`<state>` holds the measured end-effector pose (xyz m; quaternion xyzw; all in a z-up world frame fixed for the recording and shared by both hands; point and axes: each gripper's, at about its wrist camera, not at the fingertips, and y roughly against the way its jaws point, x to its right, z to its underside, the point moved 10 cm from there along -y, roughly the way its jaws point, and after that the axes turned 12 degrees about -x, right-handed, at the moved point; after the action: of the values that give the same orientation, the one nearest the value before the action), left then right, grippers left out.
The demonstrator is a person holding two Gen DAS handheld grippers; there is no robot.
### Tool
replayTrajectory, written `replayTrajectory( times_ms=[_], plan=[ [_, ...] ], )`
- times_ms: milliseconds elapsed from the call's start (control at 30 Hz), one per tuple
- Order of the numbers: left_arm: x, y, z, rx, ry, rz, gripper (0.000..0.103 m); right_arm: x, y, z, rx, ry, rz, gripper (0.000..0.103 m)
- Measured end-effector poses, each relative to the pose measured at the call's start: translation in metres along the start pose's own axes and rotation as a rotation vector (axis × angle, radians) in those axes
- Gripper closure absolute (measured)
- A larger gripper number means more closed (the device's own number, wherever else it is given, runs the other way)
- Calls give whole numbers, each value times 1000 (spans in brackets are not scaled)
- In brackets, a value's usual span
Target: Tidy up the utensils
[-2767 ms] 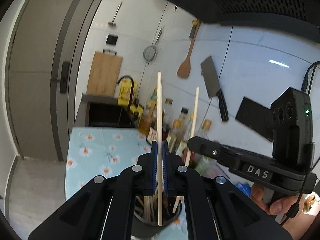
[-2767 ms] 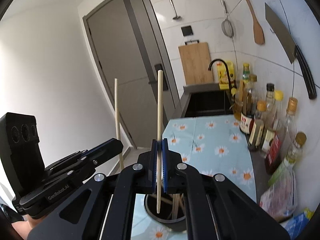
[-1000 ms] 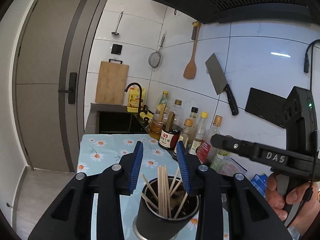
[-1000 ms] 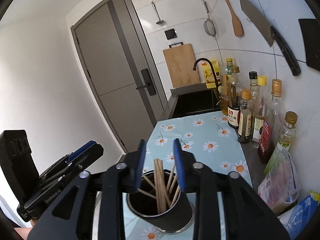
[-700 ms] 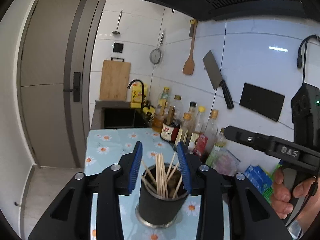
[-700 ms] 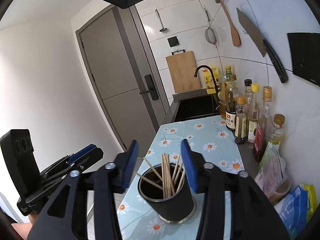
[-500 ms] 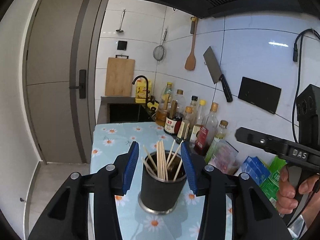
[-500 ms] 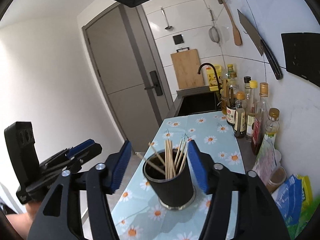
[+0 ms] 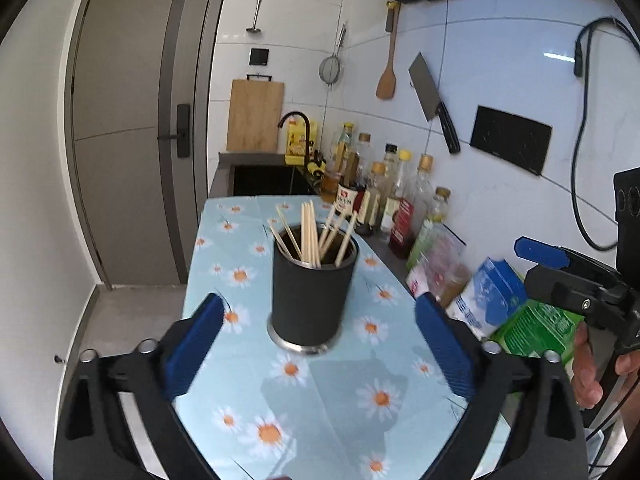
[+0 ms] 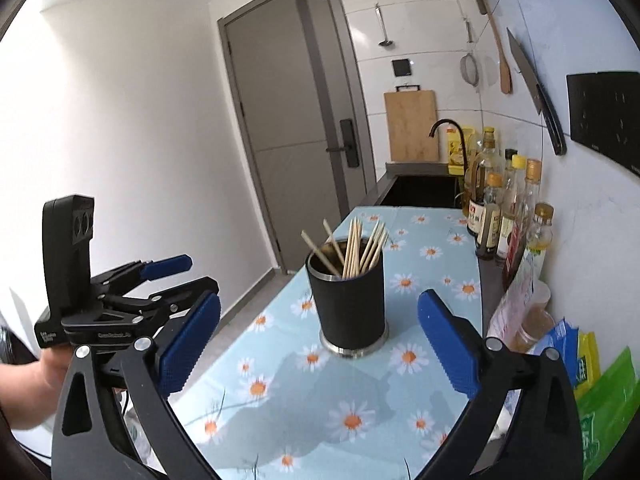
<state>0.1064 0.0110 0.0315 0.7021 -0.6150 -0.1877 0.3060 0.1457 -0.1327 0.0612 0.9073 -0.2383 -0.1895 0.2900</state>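
Claws (image 9: 316, 344) (image 10: 320, 344) agape, apart from holder (image 9: 314, 288)

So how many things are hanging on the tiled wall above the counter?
4: a ladle on the far wall, then a strainer, a wooden spatula and a cleaver along the side wall. More may sit out of frame.

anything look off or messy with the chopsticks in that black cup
Nothing stands out. The chopsticks all stand inside the black cup, fanned at slightly different leans, one tilting further to the side. The cup sits upright on the daisy cloth. Both grippers are open and empty.
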Motion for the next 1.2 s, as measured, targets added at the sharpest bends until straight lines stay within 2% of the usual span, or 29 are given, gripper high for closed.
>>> replayTrajectory(
  times_ms=[167,333,500,900,1200],
  plan=[
    [17,-4,31,-45,-17,-26,7,2,1,35,-36,13,-6,5],
    [25,-11,60,-104,22,-11,7,11,-2,68,-82,-25,-21,5],
    [29,-18,80,-123,65,-14,7,19,-12,97,-130,-49,-19,5],
    [29,-28,119,-186,86,-36,7,22,-19,122,-164,-102,-30,5],
    [28,-27,129,-205,93,-27,7,13,-22,129,-178,-117,-51,5]
  ],
)
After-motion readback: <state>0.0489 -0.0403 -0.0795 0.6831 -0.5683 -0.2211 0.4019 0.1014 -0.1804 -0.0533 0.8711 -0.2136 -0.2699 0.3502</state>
